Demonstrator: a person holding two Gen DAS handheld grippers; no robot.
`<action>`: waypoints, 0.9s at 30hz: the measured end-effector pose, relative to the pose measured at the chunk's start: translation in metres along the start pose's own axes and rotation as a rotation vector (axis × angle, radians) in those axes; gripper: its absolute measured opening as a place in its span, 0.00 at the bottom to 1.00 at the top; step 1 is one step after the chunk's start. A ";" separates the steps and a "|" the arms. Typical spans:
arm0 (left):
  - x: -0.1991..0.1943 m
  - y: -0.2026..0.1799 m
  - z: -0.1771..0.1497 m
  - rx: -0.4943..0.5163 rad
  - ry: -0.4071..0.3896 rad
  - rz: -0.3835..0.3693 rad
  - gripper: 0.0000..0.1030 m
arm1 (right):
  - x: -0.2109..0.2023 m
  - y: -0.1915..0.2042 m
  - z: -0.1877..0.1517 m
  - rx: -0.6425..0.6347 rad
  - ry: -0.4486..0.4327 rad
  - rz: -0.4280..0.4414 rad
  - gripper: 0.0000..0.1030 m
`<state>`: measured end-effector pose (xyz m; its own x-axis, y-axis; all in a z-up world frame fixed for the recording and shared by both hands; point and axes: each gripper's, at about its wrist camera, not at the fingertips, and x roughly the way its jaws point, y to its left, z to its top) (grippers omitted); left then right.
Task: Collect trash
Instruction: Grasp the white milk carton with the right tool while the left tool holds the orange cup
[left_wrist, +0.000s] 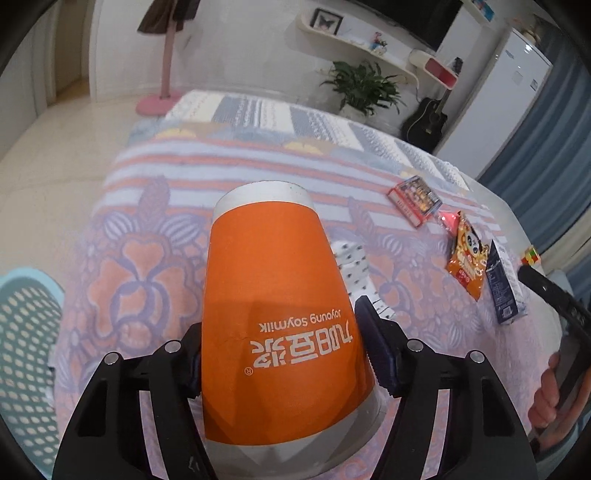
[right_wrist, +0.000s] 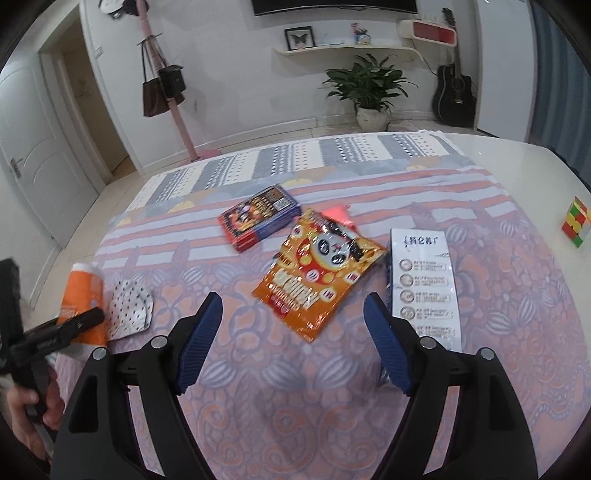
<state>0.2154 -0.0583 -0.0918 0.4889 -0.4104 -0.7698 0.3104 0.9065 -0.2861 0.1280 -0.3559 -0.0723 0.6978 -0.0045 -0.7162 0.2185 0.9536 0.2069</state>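
My left gripper (left_wrist: 284, 332) is shut on an orange paper cup (left_wrist: 273, 295) with white print, held upside down above the patterned cloth; the cup also shows at the far left of the right wrist view (right_wrist: 79, 291). A crumpled dotted white wrapper (right_wrist: 129, 312) lies beside it. My right gripper (right_wrist: 293, 328) is open and empty, hovering over the cloth just short of an orange panda snack bag (right_wrist: 317, 273). A red-blue box (right_wrist: 258, 218) and a white carton (right_wrist: 424, 284) lie near the bag.
A teal perforated basket (left_wrist: 26, 350) stands at the left, beside the table. A colour cube (right_wrist: 574, 221) sits on the bare white tabletop (right_wrist: 517, 166) at the right. A small red scrap (right_wrist: 338, 214) lies behind the snack bag.
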 end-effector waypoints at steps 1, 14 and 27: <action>-0.003 -0.002 0.001 0.004 -0.010 0.000 0.63 | 0.002 -0.001 0.004 -0.003 -0.005 -0.015 0.73; -0.030 0.008 0.009 -0.055 -0.088 -0.042 0.64 | 0.008 -0.096 0.006 0.209 0.033 -0.134 0.81; -0.051 0.013 0.011 -0.060 -0.117 -0.050 0.64 | 0.058 -0.080 -0.006 0.176 0.194 -0.220 0.50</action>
<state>0.2040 -0.0266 -0.0502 0.5668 -0.4607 -0.6831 0.2892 0.8876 -0.3586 0.1469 -0.4306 -0.1345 0.4819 -0.1311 -0.8663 0.4758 0.8694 0.1331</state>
